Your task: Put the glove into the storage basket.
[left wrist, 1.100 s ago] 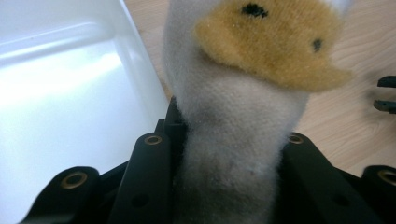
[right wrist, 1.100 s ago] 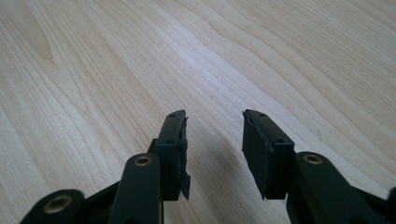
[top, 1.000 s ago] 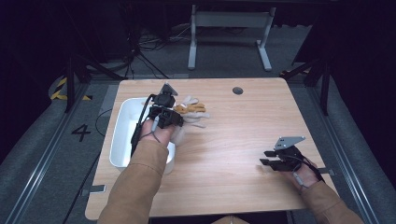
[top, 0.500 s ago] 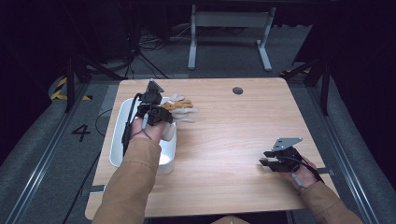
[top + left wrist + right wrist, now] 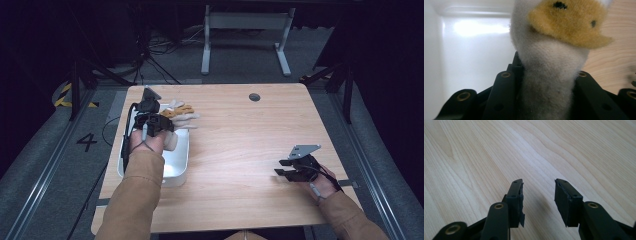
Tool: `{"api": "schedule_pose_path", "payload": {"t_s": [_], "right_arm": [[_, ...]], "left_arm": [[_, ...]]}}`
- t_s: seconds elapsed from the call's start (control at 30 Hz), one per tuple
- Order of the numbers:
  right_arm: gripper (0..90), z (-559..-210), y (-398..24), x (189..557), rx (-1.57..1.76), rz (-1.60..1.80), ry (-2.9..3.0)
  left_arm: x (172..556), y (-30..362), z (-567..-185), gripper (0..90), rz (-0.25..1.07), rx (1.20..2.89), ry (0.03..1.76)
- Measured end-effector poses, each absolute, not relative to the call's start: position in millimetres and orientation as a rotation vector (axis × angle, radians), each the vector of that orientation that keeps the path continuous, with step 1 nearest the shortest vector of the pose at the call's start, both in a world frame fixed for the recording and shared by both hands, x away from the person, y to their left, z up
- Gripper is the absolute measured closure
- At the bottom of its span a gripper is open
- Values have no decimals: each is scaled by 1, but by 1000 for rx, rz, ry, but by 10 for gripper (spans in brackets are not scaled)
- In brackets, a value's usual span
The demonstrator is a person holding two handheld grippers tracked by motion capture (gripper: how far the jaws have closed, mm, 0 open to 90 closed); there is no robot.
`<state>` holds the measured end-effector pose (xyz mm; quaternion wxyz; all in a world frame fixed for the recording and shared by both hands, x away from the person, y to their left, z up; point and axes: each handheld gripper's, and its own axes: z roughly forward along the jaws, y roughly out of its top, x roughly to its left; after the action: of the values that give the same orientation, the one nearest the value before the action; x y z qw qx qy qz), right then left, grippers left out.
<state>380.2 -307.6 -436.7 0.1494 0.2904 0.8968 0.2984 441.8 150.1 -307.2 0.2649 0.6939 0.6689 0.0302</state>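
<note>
Honestly, the weak spot is the grip itself. The left hand-held gripper (image 5: 159,121) is pinching a plush toy (image 5: 549,75) — pale fleece with a yellow-orange patch on it — and in the left gripper view the soft body bulges up between the two black jaws, squeezed rather than locked. Fabric like that gives, so I'd judge it could creep out of the pinch if the hand swings or tilts sharply.

From the high view the toy (image 5: 181,114) hangs right at the near-right edge of the white tray (image 5: 176,170), with most of its floppy limbs sticking out over the bench (image 5: 240,150) rather than over the tray. If the jaws let go here, it looks likely to land half on the rim and flop onto the wood, or to drag the light tray sideways. The cable trailing off that gripper runs along the tray's left side — a snag on the rim seems possible.

The right hand-held gripper (image 5: 537,195) is spread, nothing between its jaws, hovering low over bare wood well apart from the toy; little trouble there, I'd say.
</note>
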Motion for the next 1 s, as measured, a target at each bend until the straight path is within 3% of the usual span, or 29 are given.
{"api": "schedule_pose_path", "payload": {"t_s": [1.0], "right_arm": [[579, -438, -312, 379, 852, 848, 2569]], "left_arm": [[433, 183, -343, 683, 127, 1755, 1986]]}}
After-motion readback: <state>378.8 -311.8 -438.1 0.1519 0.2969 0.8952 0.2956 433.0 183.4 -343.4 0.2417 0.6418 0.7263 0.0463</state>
